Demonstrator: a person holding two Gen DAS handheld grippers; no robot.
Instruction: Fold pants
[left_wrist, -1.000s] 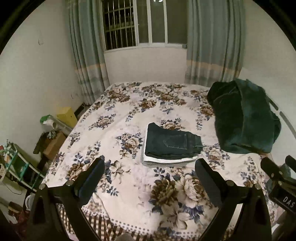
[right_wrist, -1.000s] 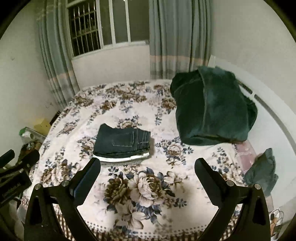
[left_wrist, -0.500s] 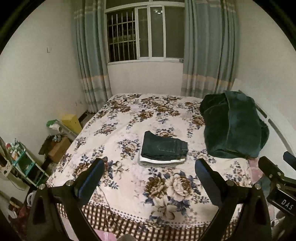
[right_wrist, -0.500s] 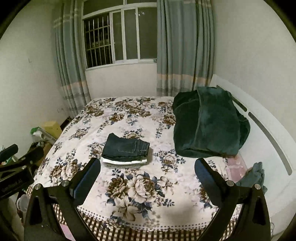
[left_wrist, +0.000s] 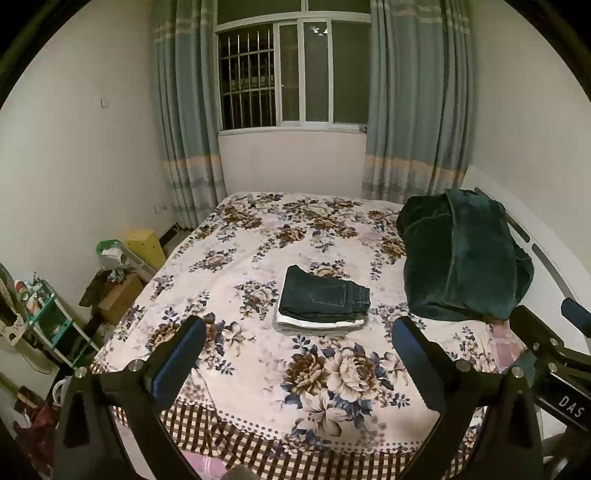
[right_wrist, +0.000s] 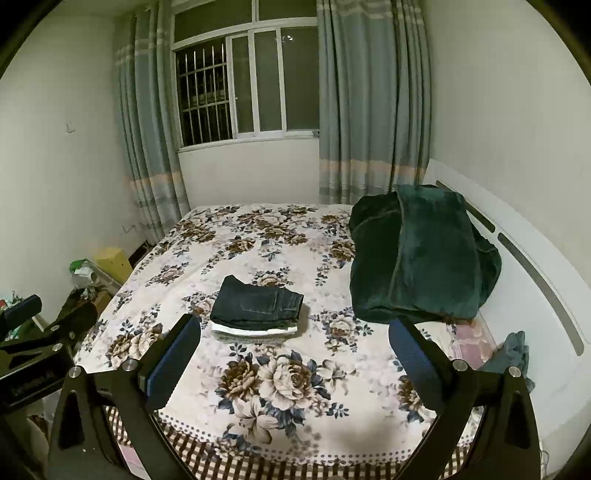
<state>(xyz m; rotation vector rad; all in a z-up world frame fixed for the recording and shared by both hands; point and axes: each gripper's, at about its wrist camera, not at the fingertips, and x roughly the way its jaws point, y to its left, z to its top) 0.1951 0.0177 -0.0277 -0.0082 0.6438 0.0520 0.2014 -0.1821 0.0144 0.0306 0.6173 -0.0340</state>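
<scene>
My left gripper (left_wrist: 299, 354): fingers spread wide, holding nothing; raised off the near edge of the bed
My right gripper (right_wrist: 295, 350): likewise spread and empty; beside the left one
Pants (left_wrist: 324, 298): dark denim, folded into a neat rectangle; lying on a white folded layer mid-bed, well apart from both grippers
Bedspread (left_wrist: 258, 236): floral, checked hem at the near edge
Green blanket (left_wrist: 461, 254): bunched by the white headboard (right_wrist: 535, 266), right of the pants
</scene>
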